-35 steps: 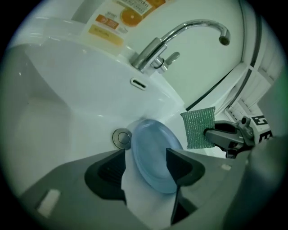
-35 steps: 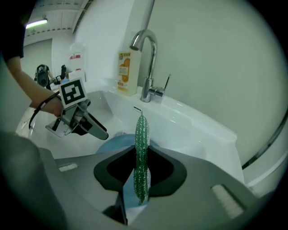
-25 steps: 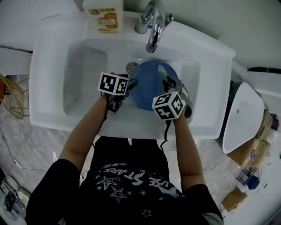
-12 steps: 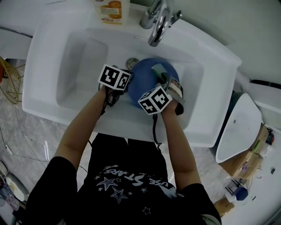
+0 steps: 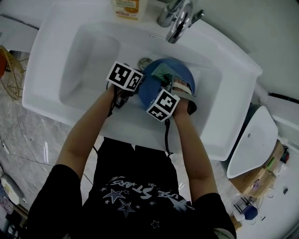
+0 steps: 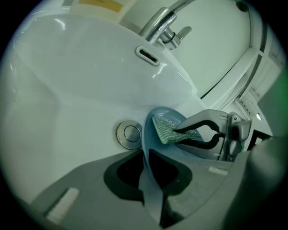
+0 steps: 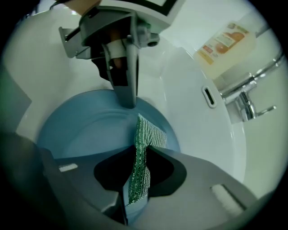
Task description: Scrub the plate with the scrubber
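A blue plate (image 5: 150, 91) stands tilted in the white sink basin (image 5: 88, 51). My left gripper (image 5: 134, 91) is shut on the plate's left rim; in the left gripper view the plate (image 6: 155, 134) runs edge-on between the jaws of my left gripper (image 6: 150, 191). My right gripper (image 5: 170, 84) is shut on a green mesh scrubber (image 5: 162, 71) and holds it against the plate's face. In the right gripper view the scrubber (image 7: 144, 152) sits pinched upright in my right gripper (image 7: 135, 184), its top lying on the plate (image 7: 85, 130).
A chrome faucet (image 5: 180, 16) rises at the sink's back edge, with a soap bottle (image 5: 128, 8) to its left. The drain plug (image 5: 145, 63) lies just left of the plate. An overflow slot (image 7: 208, 96) marks the basin's back wall.
My right gripper has slid left and up across the plate's face with the scrubber. The left gripper keeps its hold on the rim.
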`<state>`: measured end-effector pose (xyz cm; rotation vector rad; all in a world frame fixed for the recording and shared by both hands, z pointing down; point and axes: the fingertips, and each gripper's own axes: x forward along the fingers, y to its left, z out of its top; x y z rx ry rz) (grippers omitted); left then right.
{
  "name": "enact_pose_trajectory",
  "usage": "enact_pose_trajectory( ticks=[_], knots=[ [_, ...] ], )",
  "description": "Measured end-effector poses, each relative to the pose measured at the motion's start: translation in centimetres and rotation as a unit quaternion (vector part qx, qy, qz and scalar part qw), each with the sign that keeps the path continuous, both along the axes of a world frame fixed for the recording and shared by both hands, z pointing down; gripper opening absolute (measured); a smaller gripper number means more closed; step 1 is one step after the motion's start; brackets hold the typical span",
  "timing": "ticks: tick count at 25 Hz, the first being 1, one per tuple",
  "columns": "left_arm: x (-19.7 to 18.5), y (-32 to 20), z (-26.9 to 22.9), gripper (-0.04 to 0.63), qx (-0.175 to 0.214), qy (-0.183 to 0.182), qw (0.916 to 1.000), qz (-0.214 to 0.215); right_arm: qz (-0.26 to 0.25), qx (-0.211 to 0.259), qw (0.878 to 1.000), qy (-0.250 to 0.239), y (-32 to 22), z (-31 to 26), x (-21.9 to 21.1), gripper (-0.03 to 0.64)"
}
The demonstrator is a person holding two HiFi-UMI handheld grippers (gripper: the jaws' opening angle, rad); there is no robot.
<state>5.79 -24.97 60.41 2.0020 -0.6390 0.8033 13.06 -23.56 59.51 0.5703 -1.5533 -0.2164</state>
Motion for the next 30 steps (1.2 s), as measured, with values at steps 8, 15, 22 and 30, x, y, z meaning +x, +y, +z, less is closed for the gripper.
enact_pose_trajectory(
  ticks=[8, 15, 22, 30],
  knots=[
    [-0.3, -0.5, 0.2, 0.041, -0.001, -0.005, 1.0, -0.003, -0.18, -0.008, 0.981, 0.076, 1.1, 1.0, -1.7, 0.103],
    [-0.6, -0.7, 0.2, 0.028, -0.015, 0.01, 0.9992, -0.037, -0.312, -0.035, 0.945, 0.086, 3.2, 0.8, -3.2, 0.104],
    [-0.6, -0.6, 0.1, 0.028, -0.014, 0.009, 0.9993, -0.034, -0.402, -0.066, 0.907, 0.103, 6.8, 0.2, -3.8, 0.104],
    [-0.6, -0.6, 0.2, 0.029, -0.01, 0.003, 0.9996, -0.027, -0.436, -0.13, 0.886, 0.093, 11.1, -0.8, -1.9, 0.104]
  ],
)
